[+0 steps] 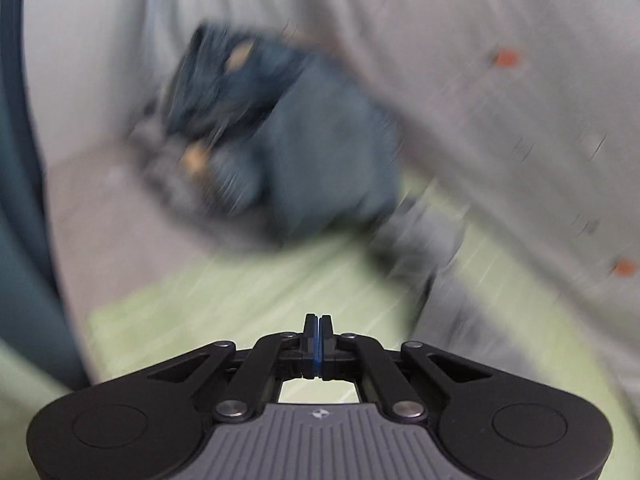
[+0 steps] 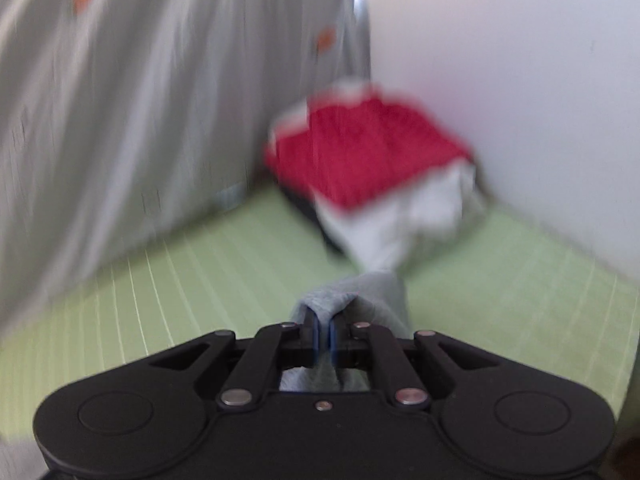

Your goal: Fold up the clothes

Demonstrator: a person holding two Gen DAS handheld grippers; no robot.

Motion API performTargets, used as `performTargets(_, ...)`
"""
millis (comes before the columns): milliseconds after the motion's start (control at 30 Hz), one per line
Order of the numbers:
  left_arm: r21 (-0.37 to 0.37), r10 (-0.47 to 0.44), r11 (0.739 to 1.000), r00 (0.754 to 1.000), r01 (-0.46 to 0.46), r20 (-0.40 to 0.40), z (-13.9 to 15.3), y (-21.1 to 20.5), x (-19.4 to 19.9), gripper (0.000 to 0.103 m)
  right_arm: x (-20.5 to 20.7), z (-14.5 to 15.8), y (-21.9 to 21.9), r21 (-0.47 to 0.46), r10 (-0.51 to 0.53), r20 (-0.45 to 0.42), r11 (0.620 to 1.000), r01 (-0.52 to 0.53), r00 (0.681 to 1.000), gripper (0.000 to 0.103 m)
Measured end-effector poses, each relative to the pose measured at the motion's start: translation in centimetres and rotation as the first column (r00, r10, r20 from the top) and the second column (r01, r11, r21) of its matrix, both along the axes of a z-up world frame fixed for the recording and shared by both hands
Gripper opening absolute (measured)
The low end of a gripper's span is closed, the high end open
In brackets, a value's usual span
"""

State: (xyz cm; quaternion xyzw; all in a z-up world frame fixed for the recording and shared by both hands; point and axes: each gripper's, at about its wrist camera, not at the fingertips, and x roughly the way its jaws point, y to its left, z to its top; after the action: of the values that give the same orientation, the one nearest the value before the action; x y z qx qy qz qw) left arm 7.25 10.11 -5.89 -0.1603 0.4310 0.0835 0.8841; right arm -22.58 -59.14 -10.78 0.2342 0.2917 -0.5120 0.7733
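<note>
Grey cloth (image 2: 360, 292), a soft knit piece, is pinched in the right gripper (image 2: 322, 330), whose fingers (image 2: 310, 326) stand at a narrow gap with the fabric bunched over and between them; its long axis runs away from the gripper toward a pile of folded clothes (image 2: 368, 160) topped by a red garment, with white fabric under it, lying by the white wall (image 2: 520, 80) on the pale green striped sheet (image 2: 160, 280). Both views are blurred, so finer detail of the cloth is lost. The left gripper (image 1: 319, 330) has its fingers pressed fully together with nothing between them, above the same green sheet (image 1: 240, 304). Ahead of it lies a crumpled heap of blue clothes (image 1: 280, 132), denim-like with tan patches, too smeared to give a direction. A light grey curtain (image 1: 500, 100) with small orange marks hangs behind. No writing can be read; only a small pale emblem (image 1: 319, 414) shows on the left gripper's ribbed grey body.
</note>
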Motion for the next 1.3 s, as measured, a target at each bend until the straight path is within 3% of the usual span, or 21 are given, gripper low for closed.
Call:
performTargets(67,-0.011,-0.013,1.000,0.998,0.013,-0.057,-1.8,-0.4,-1.0,0.000,0.3,-1.2,0.7,0.014,-0.003,-0.051,1.000,0.004,0.999,0.014)
performTargets(167,-0.107,-0.060,0.993,0.992,0.048,-0.112,-4.2,-1.8,-1.5,0.015,0.7,-2.2,1.7,0.033,-0.001,-0.062,0.999,0.003,0.998,0.046)
performTargets(233,-0.161,-0.074,0.986,0.988,0.052,-0.134,-5.7,-2.9,-1.6,0.031,1.1,-2.4,2.1,0.047,0.016,-0.050,0.999,-0.013,0.999,0.057)
performTargets(300,-0.198,-0.084,0.979,0.984,0.051,-0.160,-7.1,-4.0,-1.2,0.037,1.8,-2.5,2.5,0.055,0.030,-0.058,0.998,-0.026,0.998,0.078)
performTargets(333,-0.196,-0.089,0.979,0.981,0.054,-0.171,-7.5,-4.7,-0.9,0.041,2.0,-2.5,2.7,0.053,0.038,-0.060,0.998,-0.035,0.997,0.080)
performTargets(433,-0.186,-0.096,0.981,0.977,0.060,-0.189,-8.6,-6.2,-0.5,0.053,2.6,-2.4,3.2,0.051,0.067,-0.054,0.997,-0.065,0.996,0.084)
performTargets(600,-0.191,-0.102,0.980,0.976,0.064,-0.192,-9.4,-7.6,-0.1,0.053,2.4,-2.5,3.8,0.068,0.089,-0.037,0.994,-0.086,0.995,0.088)
performTargets(633,-0.179,-0.104,0.981,0.976,0.070,-0.191,-9.6,-7.7,0.0,0.052,2.4,-2.6,3.9,0.071,0.090,-0.037,0.994,-0.087,0.995,0.089)
performTargets(667,-0.166,-0.106,0.983,0.976,0.075,-0.190,-9.7,-7.9,0.1,0.043,2.4,-2.6,4.0,0.073,0.091,-0.037,0.993,-0.088,0.995,0.089)
performTargets(700,-0.148,-0.109,0.986,0.976,0.081,-0.189,-9.8,-8.0,0.3,0.031,2.3,-2.7,4.1,0.076,0.093,-0.037,0.993,-0.090,0.995,0.089)
performTargets(733,-0.104,-0.116,0.990,0.976,0.097,-0.187,-9.9,-8.3,0.3,0.013,2.3,-2.7,4.2,0.079,0.091,-0.037,0.993,-0.088,0.995,0.089)
performTargets(867,-0.100,-0.100,0.991,0.984,0.086,-0.144,-9.6,-6.8,0.4,0.010,1.8,-2.8,4.6,0.094,0.067,-0.015,0.993,-0.066,0.998,0.089)
performTargets(1033,-0.058,0.025,0.998,0.995,-0.031,-0.100,-8.3,-2.3,1.4,0.010,0.6,-3.3,5.3,0.102,0.038,0.000,0.994,-0.038,0.999,0.089)
performTargets(1167,-0.021,0.070,0.997,0.992,-0.072,-0.106,-8.0,-0.3,2.1,0.010,-0.7,-3.9,5.4,0.119,-0.012,0.004,0.993,0.012,1.000,0.088)
performTargets(1300,-0.043,0.086,0.995,0.988,-0.092,-0.130,-8.8,0.1,2.0,0.010,-2.0,-4.6,5.4,0.143,-0.059,0.014,0.988,0.056,0.998,0.088)
